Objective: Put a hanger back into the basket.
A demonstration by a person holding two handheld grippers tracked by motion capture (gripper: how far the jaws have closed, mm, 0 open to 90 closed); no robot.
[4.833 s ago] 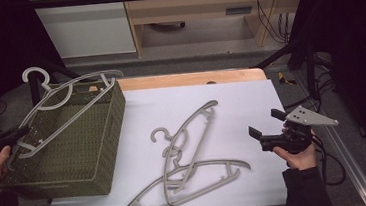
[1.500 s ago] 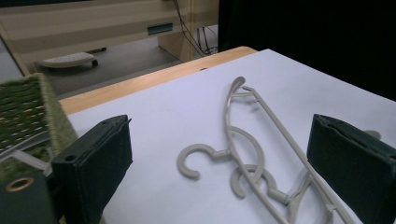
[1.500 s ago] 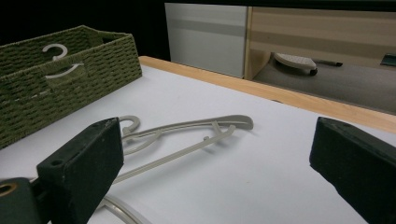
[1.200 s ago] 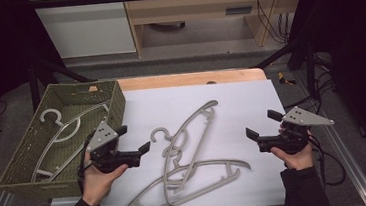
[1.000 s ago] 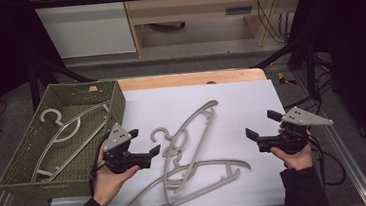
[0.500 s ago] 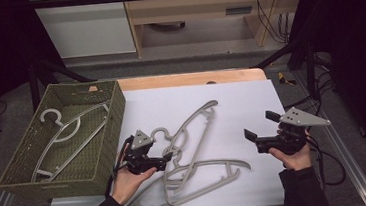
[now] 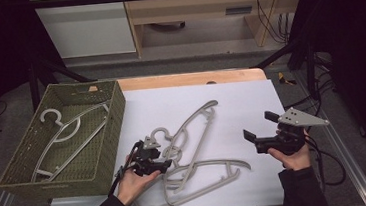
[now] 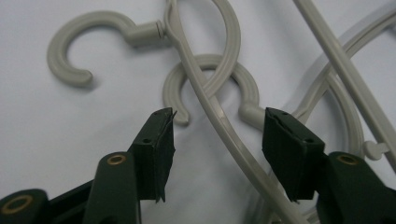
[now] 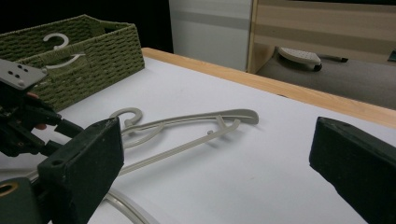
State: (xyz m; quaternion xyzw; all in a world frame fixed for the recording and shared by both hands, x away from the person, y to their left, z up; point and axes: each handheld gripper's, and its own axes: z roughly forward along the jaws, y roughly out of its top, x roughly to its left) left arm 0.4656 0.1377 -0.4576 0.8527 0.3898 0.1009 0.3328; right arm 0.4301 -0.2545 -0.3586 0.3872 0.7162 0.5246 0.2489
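White tabletop (image 7: pixel 231 99) bears grey hangers (image 7: pixel 193 132); left gripper (image 8: pixel 217 135) closing astride one, right gripper (image 7: pixel 249 137) wide

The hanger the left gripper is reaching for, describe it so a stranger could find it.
Start at the green woven basket on the white table. Two grey plastic hangers lie crossed beside it. It is the lower hanger, nearest the person, whose hook sits between the left gripper jaws.
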